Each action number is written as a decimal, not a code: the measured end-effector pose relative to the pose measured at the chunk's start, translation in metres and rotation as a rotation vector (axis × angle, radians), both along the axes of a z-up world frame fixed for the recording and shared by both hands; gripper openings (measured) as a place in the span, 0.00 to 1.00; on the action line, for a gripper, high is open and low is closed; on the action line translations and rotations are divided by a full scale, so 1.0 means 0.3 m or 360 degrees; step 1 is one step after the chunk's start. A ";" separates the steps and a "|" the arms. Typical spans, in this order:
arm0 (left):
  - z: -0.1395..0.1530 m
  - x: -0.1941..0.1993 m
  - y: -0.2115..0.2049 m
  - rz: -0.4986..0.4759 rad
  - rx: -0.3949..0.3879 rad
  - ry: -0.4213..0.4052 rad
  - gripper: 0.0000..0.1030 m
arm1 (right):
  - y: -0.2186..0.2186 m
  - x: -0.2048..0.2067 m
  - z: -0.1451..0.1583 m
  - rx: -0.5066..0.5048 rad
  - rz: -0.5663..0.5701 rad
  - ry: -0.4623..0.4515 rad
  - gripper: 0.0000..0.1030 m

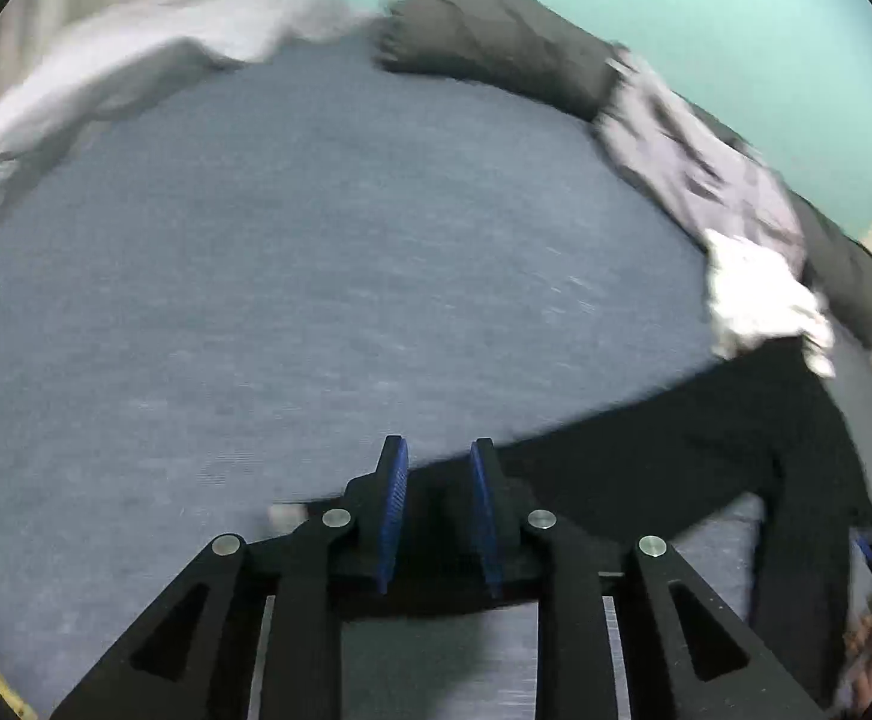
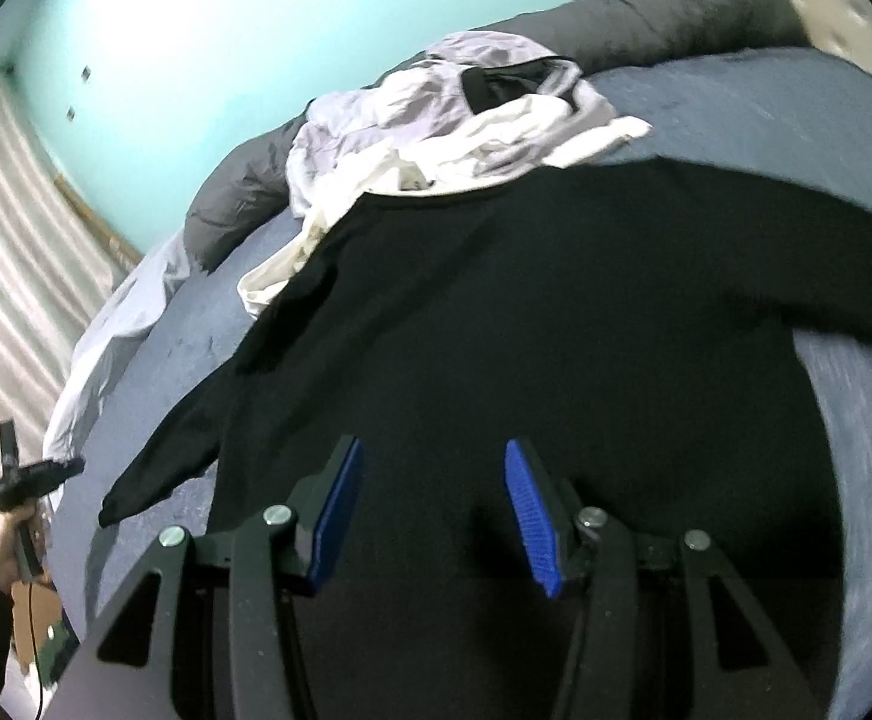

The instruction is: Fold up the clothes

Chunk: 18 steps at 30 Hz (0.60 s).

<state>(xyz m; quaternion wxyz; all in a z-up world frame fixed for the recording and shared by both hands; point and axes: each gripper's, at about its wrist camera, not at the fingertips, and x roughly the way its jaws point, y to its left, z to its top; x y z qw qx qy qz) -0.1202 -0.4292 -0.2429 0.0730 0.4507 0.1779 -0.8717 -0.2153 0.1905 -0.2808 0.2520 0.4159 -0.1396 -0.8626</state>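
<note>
A black shirt (image 2: 496,312) lies spread on the bed (image 2: 856,420), a clothes pile (image 2: 436,126) beyond its collar. Left gripper (image 1: 436,480), jaws slightly apart, and right gripper (image 2: 433,480), half open, both hold nothing

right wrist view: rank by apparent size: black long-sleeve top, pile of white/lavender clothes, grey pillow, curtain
1. black long-sleeve top, largest, though nearest the camera.
2. pile of white/lavender clothes.
3. curtain and grey pillow: look alike; both are cut by the frame edge or partly hidden, so not ranked.
</note>
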 end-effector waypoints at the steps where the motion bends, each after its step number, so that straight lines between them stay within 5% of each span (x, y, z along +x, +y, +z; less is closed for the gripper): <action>1: -0.003 -0.035 0.044 -0.0058 0.0025 0.0011 0.24 | -0.001 -0.023 0.015 0.0025 0.0004 0.0004 0.49; 6: -0.034 -0.244 0.296 -0.0348 0.0090 0.0032 0.27 | 0.007 -0.103 0.038 0.0096 0.0017 0.0010 0.55; 11: -0.078 -0.472 0.574 -0.0627 0.0077 0.0038 0.42 | 0.015 -0.212 0.030 0.0157 0.0060 -0.0026 0.55; 18: -0.115 -0.703 0.798 -0.0789 0.0060 0.0034 0.47 | 0.092 -0.413 0.048 0.0343 0.0120 0.0023 0.57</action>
